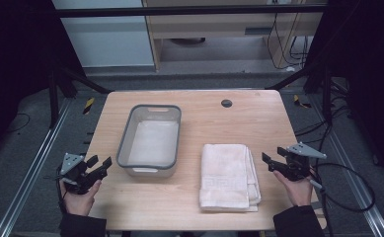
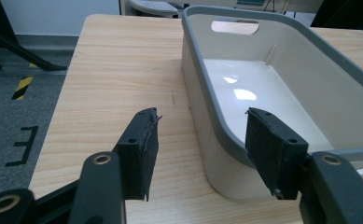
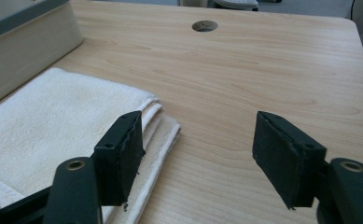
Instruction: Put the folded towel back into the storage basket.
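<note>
Folded cream towel (image 1: 228, 176) lies flat on the wooden table (image 1: 258, 118), just right of the grey-rimmed plastic basin (image 1: 151, 139); nothing lies in the basin. The towel looks to be several layers with a woven band at the near end, though detail is soft from the high view. Right gripper (image 1: 272, 161) hangs just right of the towel's edge, jaws apart, nothing between them. Left gripper (image 1: 99, 164) sits left of the basin's near corner, jaws spread and empty. Judgement: work barely begun. Towel ungrasped, basin untouched; likely the towel goes into the basin, with everything left to do.
</note>
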The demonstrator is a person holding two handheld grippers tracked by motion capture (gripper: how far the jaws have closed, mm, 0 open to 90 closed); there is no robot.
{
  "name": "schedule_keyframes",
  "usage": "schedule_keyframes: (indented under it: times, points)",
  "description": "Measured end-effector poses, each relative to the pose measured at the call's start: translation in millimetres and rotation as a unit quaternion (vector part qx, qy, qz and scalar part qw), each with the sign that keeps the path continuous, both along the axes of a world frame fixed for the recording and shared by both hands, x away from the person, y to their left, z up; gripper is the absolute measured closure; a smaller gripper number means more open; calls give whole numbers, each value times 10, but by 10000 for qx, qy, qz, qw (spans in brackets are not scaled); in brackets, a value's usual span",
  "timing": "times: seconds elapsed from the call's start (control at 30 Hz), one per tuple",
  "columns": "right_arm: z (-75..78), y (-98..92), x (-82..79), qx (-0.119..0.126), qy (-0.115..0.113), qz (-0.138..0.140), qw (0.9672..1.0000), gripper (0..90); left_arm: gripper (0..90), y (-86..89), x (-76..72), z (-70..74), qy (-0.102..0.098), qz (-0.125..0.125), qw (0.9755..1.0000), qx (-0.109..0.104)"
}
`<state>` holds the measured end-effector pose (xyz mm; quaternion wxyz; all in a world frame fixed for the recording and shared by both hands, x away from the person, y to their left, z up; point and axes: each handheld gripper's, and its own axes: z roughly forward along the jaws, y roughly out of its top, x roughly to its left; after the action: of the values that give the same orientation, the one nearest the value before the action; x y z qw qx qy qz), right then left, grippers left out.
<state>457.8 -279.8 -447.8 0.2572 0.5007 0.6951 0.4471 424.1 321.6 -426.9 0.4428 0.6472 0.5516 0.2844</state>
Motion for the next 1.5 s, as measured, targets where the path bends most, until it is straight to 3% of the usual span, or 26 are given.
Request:
schedule_keyframes:
  times: [0.37,0.6,0.9,1.07,1.37,1.5]
  points:
    - [131,-24,-9,75,-38,45,10000,365,422,-130,41,91,-72,-110,9998,123]
    - [224,-41,47,30,-42,159,9999,336,410,-306,95,191,-137,-252,9994,190]
    - [294,63,154,202,-64,434,9988,271,387,-611,172,292,-168,-563,9979,273]
    - [335,124,217,254,-112,545,9981,239,373,-797,186,313,-288,-736,9965,282]
    - [457,128,268,288,-229,509,9980,234,358,-1144,192,326,-377,-1054,9933,269]
    - [480,138,320,321,-215,502,9980,230,340,-1324,180,305,-470,-1181,9912,375]
